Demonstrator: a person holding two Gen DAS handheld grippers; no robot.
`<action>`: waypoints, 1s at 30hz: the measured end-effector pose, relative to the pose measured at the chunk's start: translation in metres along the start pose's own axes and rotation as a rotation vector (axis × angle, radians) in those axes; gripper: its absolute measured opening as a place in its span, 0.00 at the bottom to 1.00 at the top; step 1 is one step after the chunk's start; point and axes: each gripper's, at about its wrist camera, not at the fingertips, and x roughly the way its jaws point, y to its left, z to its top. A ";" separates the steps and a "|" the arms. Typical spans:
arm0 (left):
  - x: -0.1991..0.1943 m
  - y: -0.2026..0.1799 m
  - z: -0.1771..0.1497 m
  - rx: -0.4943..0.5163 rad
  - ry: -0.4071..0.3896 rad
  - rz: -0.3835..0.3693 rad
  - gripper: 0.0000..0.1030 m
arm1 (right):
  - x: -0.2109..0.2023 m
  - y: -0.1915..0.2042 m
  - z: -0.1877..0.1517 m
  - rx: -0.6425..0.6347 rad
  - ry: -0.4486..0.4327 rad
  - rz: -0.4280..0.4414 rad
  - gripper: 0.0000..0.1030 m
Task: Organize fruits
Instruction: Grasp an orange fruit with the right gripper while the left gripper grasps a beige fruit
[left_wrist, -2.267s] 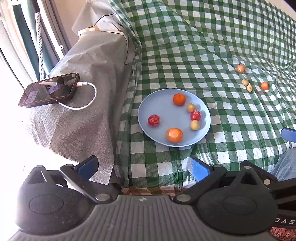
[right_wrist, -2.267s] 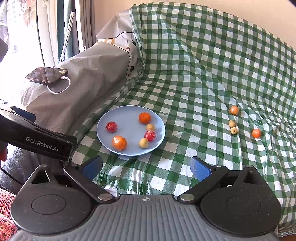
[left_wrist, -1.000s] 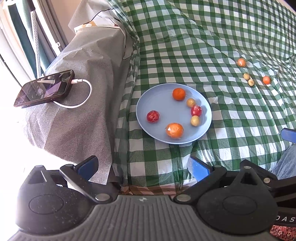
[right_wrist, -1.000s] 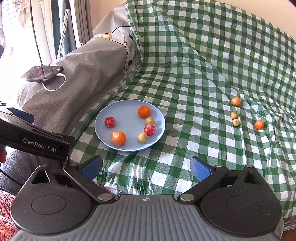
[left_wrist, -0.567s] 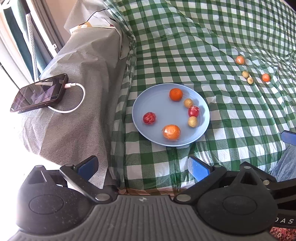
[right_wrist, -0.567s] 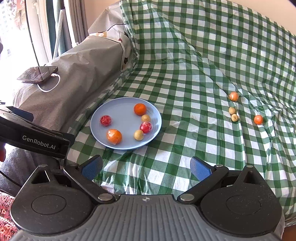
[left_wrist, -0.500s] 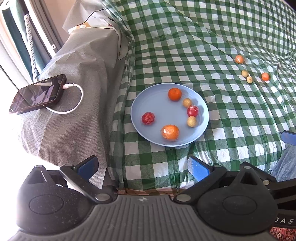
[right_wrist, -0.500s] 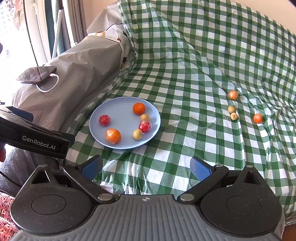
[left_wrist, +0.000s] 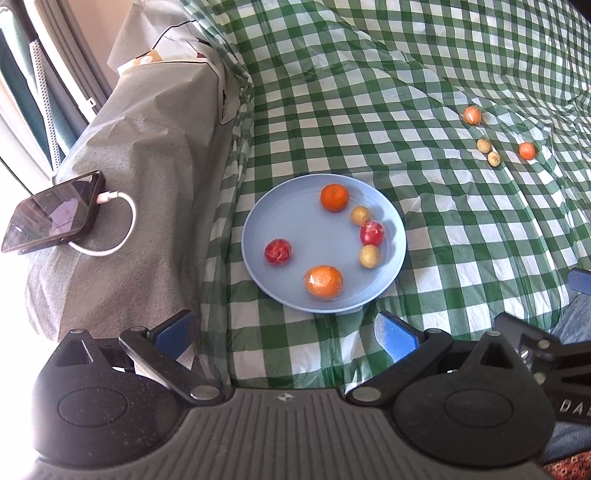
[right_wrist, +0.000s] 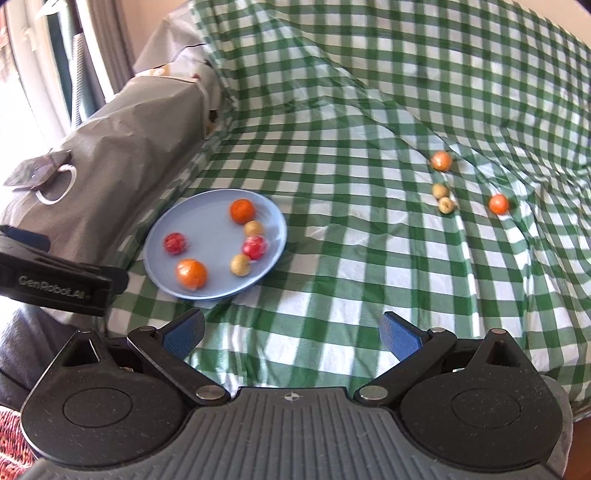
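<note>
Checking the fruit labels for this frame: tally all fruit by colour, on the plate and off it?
Orange: 4, with 2 on the blue plate (one, another) and 2 on the checked cloth (one, another)
Red: 2, both on the plate (one, another)
Yellow-tan: 4, with 2 on the plate (one, another) and 2 on the cloth (one, another)
Total: 10

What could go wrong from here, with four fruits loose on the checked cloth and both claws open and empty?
The loose fruits lie on wrinkled, sloping cloth; a nudge from the right claw may roll them away. The blue plate sits on soft cloth near the front edge, and its six round fruits could roll if it is bumped. The left claw hangs near the phone and cable.
</note>
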 end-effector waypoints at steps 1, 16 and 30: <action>0.002 -0.002 0.003 0.001 0.001 -0.003 1.00 | 0.002 -0.005 0.001 0.008 0.001 -0.009 0.97; 0.024 -0.057 0.056 0.062 -0.020 -0.061 1.00 | 0.031 -0.093 0.019 0.139 -0.010 -0.180 0.97; 0.048 -0.105 0.100 0.095 -0.030 -0.082 1.00 | 0.051 -0.167 0.035 0.207 -0.032 -0.289 0.97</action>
